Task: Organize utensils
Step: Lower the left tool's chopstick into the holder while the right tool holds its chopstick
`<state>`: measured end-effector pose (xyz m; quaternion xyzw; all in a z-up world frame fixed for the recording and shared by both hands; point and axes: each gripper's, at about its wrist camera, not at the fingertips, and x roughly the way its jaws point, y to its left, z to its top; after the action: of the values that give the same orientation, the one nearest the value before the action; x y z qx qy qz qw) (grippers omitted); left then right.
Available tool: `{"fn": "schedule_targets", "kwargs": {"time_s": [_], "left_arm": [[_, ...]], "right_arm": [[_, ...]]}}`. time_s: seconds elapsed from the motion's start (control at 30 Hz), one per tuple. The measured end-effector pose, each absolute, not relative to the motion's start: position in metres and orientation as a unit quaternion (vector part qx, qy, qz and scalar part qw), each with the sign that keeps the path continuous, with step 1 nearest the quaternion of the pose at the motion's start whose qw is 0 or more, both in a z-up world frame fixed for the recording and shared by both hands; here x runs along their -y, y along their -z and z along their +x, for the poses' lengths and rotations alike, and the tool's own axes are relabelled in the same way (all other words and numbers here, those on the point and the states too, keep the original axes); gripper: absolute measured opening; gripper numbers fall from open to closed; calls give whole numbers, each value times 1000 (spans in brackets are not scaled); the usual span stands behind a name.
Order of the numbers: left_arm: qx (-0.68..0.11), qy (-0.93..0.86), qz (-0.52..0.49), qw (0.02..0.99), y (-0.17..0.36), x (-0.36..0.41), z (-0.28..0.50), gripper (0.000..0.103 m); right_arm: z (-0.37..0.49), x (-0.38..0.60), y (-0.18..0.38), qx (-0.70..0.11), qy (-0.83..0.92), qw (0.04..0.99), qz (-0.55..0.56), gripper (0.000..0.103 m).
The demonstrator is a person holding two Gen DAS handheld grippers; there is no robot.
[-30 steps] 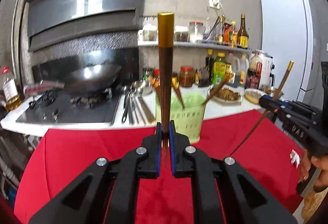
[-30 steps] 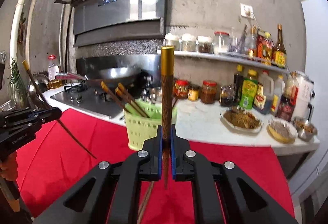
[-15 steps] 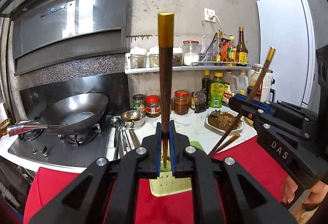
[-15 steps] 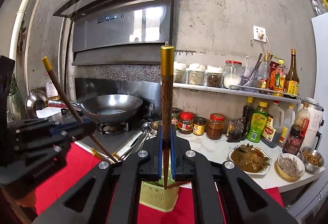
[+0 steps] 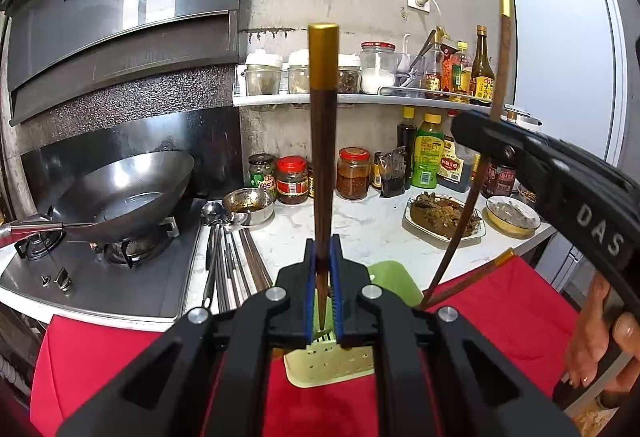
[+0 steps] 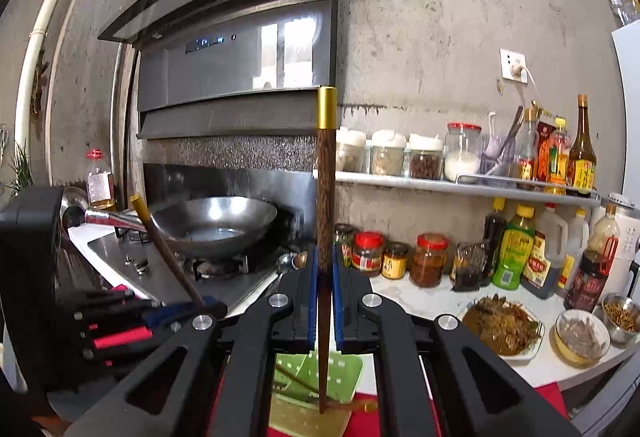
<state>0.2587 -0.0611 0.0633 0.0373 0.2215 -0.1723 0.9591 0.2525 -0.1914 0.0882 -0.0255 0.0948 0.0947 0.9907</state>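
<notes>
A steel wok [image 5: 128,193] sits left of the pale green perforated plastic basket [image 5: 332,361] on red cloth. Directly above the basket, the left gripper [image 5: 323,293] pinches an upright dark wooden chopstick with a gold cap [image 5: 323,141]. Right of it, the right gripper [image 6: 323,301] clamps a matching gold-capped wooden chopstick [image 6: 326,221], its tip inside the basket.

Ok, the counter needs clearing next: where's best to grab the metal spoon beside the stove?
Its thin handle, mid-length, from above, pinching across it: the spoon lies flat, bowl end pointing away, with chopsticks close alongside.
</notes>
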Motion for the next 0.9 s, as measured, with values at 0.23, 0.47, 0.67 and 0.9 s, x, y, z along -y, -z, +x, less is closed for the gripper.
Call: {"fn": "schedule_targets", "kwargs": {"time_s": [0.23,0.47,0.67,0.9], "left_arm": [[-224,173,38,958,-61,60,265,6],[-230,177,34,956,-57,62,271,6],[-245,186,35,951,-50,63,273,8],[-214,176,17,961,-80,47,244,39]], "right_arm": [[254,189,-92,-68,-103,992,-14,7],[269,182,-73,-89,-100,991,-28,7],[279,177,-49,-139,-100,984,-46,12],[242,188,-72,-120,-78,989,-38,39]]}}
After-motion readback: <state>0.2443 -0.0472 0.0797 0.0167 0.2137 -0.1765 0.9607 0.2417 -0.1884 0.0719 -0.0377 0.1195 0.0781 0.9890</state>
